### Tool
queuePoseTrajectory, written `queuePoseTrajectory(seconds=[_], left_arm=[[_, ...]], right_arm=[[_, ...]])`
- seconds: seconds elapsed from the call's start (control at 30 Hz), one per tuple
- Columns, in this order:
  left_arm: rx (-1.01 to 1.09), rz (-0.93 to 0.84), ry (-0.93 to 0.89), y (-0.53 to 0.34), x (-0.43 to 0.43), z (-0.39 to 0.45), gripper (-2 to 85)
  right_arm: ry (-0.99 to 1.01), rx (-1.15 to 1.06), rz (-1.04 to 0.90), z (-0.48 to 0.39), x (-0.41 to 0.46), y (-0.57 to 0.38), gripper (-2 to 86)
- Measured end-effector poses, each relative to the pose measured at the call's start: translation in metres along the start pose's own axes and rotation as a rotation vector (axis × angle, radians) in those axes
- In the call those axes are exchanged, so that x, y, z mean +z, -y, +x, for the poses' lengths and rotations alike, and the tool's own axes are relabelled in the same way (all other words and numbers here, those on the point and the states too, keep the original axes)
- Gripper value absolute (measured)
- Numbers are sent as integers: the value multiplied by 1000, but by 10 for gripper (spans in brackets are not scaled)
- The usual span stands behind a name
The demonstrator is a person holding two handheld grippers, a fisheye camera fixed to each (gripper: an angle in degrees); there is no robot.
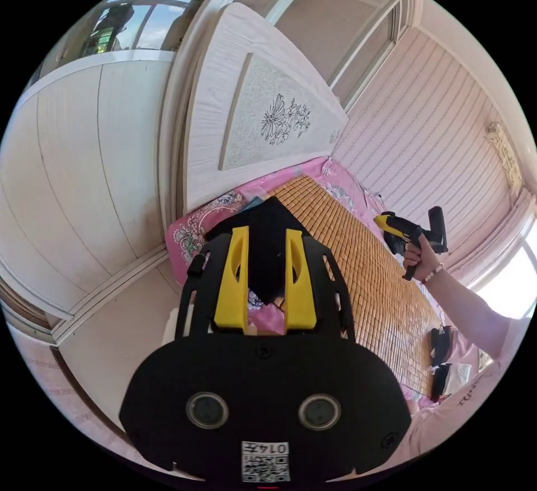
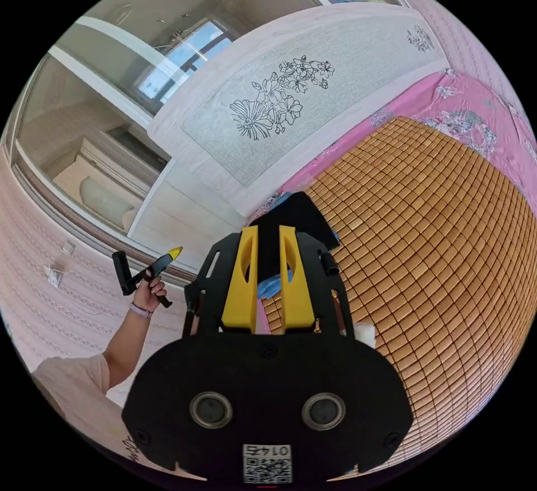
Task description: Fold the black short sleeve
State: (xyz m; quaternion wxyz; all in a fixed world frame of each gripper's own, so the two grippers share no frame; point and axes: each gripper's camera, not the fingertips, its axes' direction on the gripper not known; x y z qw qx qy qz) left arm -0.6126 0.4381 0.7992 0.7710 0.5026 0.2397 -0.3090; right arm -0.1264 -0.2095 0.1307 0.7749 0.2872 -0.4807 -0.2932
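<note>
Woven mat (image 2: 436,244): small tan tiles, slightly glossy. Bedsheet (image 2: 475,104): pink printed cloth, matt. Headboard (image 2: 291,104): pale wood grain with a textured, line-drawn panel. Black short sleeve (image 1: 268,233): matt dark cloth. Left gripper (image 1: 266,312): smooth yellow plastic jaws, matt black body.

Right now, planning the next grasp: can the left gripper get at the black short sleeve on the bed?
Probably yes: the black short sleeve lies uncovered straight ahead of the left gripper, nothing lying between.

bed (image 2: 481,116) | bamboo mat (image 2: 436,244) over pink sheet | folded black garment (image 2: 305,216) near headboard (image 2: 313,93)
</note>
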Motion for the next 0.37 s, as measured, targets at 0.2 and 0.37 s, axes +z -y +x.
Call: queuePoseTrajectory(seconds=[0.2,0.37], left_arm=[[133,-133,-148,-120,7,49,81],[474,-189,-364,-177,23,175,63]], right_arm=[[-169,236,-111,94,-123,-259,61],[-325,796,561,54,-330,-527,57]])
